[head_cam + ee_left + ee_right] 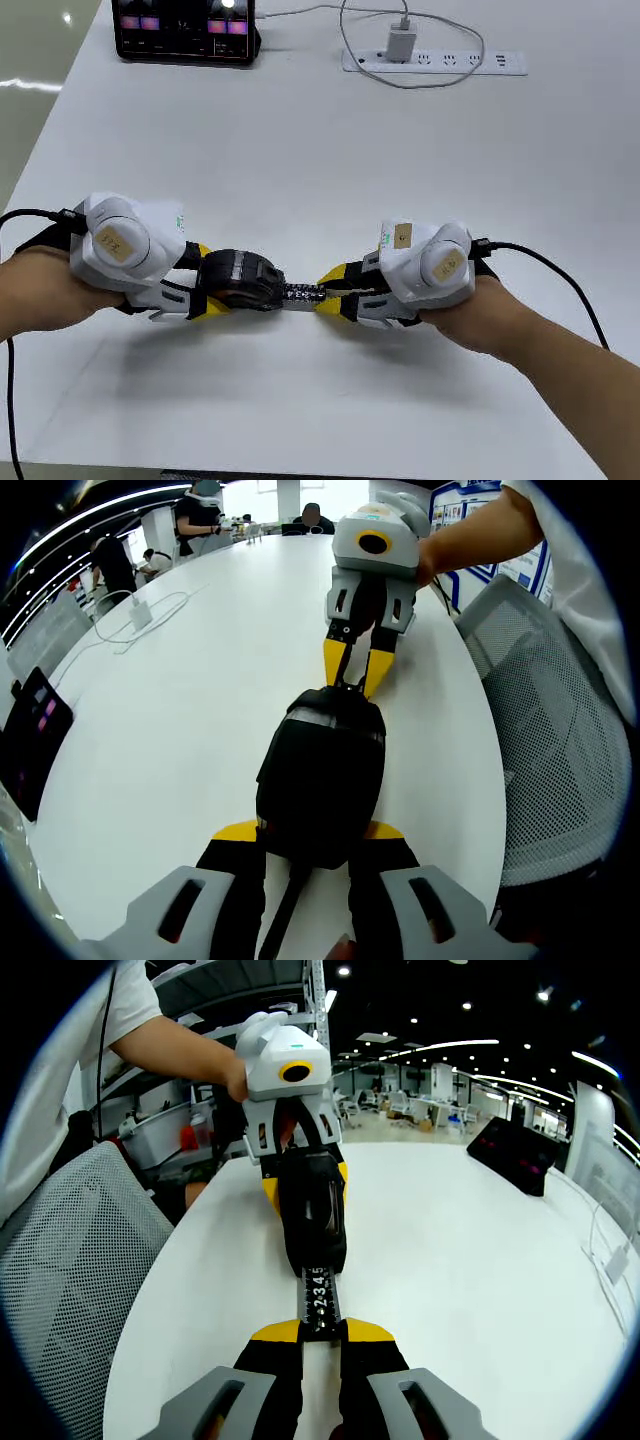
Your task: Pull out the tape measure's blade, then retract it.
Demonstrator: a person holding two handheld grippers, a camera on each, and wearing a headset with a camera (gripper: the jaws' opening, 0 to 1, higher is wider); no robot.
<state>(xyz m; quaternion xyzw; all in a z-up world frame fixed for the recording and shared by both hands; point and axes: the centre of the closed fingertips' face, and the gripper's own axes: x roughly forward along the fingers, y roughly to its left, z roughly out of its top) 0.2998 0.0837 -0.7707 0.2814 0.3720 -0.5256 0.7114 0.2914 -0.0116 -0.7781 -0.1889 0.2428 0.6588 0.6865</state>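
A white table [320, 140] is spread across the scene. At its far left, a dark device [185, 30] with a lit screen is stood upright. At the far right, a white power strip [440, 62] is laid flat. A white charger [401, 44] is plugged into it, and a white cable [420, 86] is looped around it. A grey mesh chair [545, 710] is set by the near edge.

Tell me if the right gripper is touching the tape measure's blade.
Touching: in the right gripper view, the right gripper pinches the end of the blade between its yellow tips.
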